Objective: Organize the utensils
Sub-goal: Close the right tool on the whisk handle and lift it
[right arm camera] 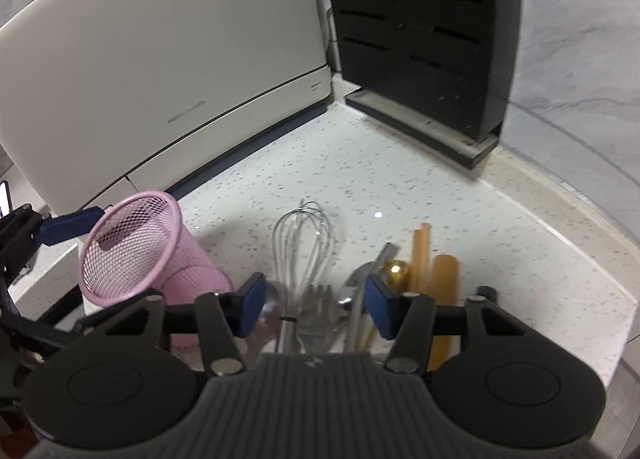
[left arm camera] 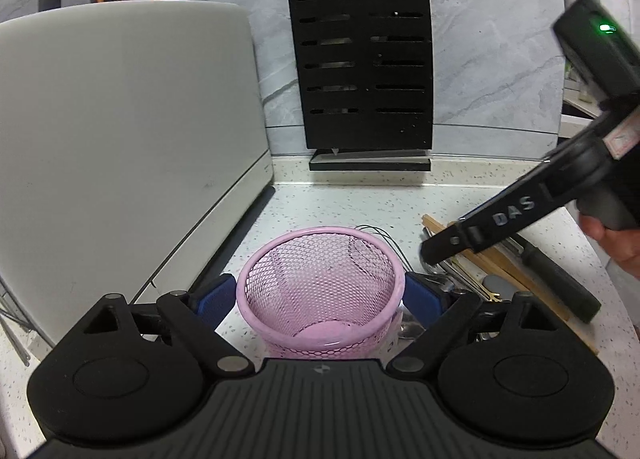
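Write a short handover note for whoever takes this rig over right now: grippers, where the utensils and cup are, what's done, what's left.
Left gripper: clamped on the pink mesh cup, tilted toward the pile, nothing visible inside.
Right gripper: part-open over the pile, pads straddling the whisk and fork; not gripping.
Pile on the counter beside the cup: whisk, fork, spoons, chopsticks, a dark-handled tool.
Done: cup held.
Left: every utensil into the cup.

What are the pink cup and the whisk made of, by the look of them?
The pink cup looks like painted metal mesh: diamond holes you can see through, with a smooth rolled rim. The whisk seems to be bare steel wire: thin, shiny, silvery loops. Neither can be told for certain from looks alone.
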A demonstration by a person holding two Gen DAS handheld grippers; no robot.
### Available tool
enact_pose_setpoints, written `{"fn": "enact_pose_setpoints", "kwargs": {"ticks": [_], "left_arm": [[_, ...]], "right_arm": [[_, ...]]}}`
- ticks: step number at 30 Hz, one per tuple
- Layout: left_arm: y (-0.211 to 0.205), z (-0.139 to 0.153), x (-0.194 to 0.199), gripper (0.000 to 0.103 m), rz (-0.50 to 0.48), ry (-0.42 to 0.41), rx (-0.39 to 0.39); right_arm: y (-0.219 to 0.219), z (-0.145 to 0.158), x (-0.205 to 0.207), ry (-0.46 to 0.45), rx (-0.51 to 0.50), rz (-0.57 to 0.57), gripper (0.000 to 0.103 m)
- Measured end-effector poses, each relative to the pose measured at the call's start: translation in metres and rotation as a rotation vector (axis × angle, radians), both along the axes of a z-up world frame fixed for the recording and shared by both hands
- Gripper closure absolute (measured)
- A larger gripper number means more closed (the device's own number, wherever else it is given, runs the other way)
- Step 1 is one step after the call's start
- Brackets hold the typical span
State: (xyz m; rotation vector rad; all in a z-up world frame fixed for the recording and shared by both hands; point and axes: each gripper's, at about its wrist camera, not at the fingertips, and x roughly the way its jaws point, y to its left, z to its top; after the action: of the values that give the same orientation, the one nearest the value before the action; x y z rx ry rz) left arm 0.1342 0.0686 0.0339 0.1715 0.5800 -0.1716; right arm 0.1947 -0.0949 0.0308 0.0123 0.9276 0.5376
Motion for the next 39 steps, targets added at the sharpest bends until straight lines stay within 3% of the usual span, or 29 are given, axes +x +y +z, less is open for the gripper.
{"fn": "enact_pose_setpoints", "kwargs": {"ticks": [8, 23, 39], "left_arm": [[0.004, 0.003, -0.003, 0.0, -0.009, 0.022, -0.012], [0.011, 0.008, 0.0, 0.0, 0.01, 0.035, -0.045], [0.014, 0.008, -0.002, 0.0, 0.007, 0.036, -0.058]], "right_arm": [[0.024, -0.011, 0.022, 0.066, -0.007, 0.0, 0.071], [0.051, -0.027, 0.046, 0.134, -0.097, -0.033, 0.064], [0.047, -0.019, 0.041, 0.121, -0.075, -0.035, 0.068]]}}
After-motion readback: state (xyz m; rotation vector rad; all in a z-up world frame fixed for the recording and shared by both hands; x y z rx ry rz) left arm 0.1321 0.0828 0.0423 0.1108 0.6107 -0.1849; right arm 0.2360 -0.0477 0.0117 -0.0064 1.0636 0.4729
